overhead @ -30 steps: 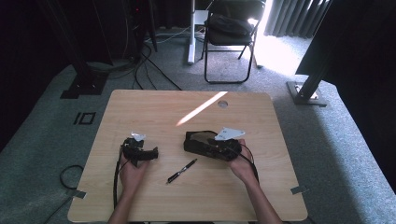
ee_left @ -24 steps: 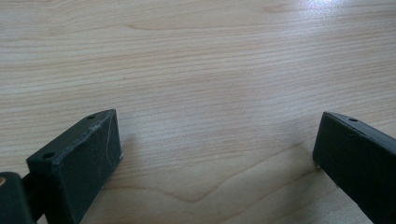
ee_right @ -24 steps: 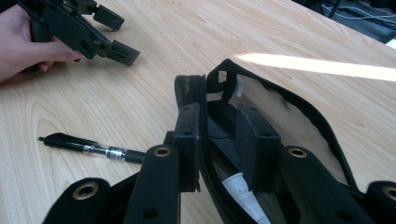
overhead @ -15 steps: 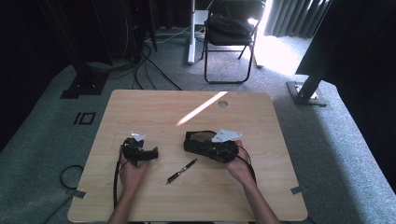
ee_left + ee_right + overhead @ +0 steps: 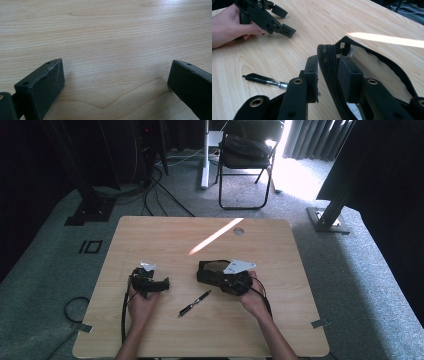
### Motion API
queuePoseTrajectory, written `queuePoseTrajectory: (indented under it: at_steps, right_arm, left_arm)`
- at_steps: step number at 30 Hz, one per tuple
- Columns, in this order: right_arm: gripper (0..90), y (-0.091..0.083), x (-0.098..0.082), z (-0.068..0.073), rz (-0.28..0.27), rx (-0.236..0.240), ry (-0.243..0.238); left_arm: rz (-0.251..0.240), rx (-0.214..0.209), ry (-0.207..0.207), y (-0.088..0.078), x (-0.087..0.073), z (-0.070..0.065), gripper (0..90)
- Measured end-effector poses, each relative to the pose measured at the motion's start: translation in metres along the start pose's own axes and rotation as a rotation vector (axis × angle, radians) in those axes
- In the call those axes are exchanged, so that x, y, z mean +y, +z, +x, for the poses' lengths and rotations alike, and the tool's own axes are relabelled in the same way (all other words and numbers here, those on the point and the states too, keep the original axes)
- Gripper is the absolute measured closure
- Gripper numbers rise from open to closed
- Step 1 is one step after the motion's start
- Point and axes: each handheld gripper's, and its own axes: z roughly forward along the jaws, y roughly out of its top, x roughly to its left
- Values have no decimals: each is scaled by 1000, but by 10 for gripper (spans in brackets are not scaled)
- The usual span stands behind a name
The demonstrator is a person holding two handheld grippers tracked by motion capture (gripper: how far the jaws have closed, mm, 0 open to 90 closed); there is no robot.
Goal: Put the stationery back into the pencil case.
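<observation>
On the wooden counter [image 5: 165, 235], near the person's edge, a black zip pouch [image 5: 212, 270] lies with its mouth open, and a black pen [image 5: 195, 303] lies on the bare wood just in front of it, between the two hands. The work in hand seems to be to put the pen into the pouch. By this reading, one part looks done: the pouch is unzipped and the right tool [image 5: 328, 75] holds its rim [image 5: 329, 62], one jaw outside and one jaw inside, and the jaws have just been opening a little while the rim stays between them. What is left is the main part: the pen is not picked up and not inside.

The left tool [image 5: 150, 282] rests low on the counter with its jaws wide apart and nothing between them; in the left gripper view there is just wood grain. The pen lies to the right of this tool, near but apart, with its length pointing obliquely toward the pouch. From the right tool the pen is to the lower left, also not touching.
</observation>
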Motion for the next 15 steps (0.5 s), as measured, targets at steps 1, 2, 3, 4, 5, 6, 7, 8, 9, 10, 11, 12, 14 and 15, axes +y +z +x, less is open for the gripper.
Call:
queuePoseTrajectory:
  at_steps: [1, 2, 3, 4, 5, 6, 7, 8, 9, 10, 11, 12, 14, 15]
  right_arm:
    - [681, 0, 0, 1, -2, 1, -1]
    - [680, 1, 0, 1, -1, 1, -1]
    - [680, 1, 1, 1, -1, 1, -3]
    - [681, 1, 1, 2, -1, 2, -4]
    - [680, 1, 1, 2, -1, 3, -4]
    - [681, 2, 1, 3, -1, 5, -8]
    - [681, 2, 1, 4, 0, 5, -8]
    - [680, 2, 1, 4, 2, 6, -9]
    - [679, 3, 1, 5, 2, 7, -9]
    - [677, 3, 0, 5, 4, 8, -10]
    - [675, 4, 0, 6, 4, 8, -10]
    - [675, 4, 0, 6, 3, 10, -11]
    - [669, 5, 0, 6, 3, 12, -11]
    - [666, 5, 0, 7, 4, 12, -12]
  left_arm:
    - [0, 0, 0, 0, 0, 0, 12]
    - [0, 0, 0, 0, 0, 0, 12]
    - [0, 0, 0, 0, 0, 0, 13]
    - [0, 0, 0, 0, 0, 0, 12]
    - [0, 0, 0, 0, 0, 0, 12]
    - [0, 0, 0, 0, 0, 0, 13]
    - [0, 0, 0, 0, 0, 0, 12]
    - [0, 0, 0, 0, 0, 0, 12]
    - [0, 0, 0, 0, 0, 0, 13]
    - [0, 0, 0, 0, 0, 0, 13]
    - [0, 0, 0, 0, 0, 0, 12]
    - [0, 0, 0, 0, 0, 0, 13]
    - [0, 0, 0, 0, 0, 0, 12]
    - [0, 0, 0, 0, 0, 0, 12]
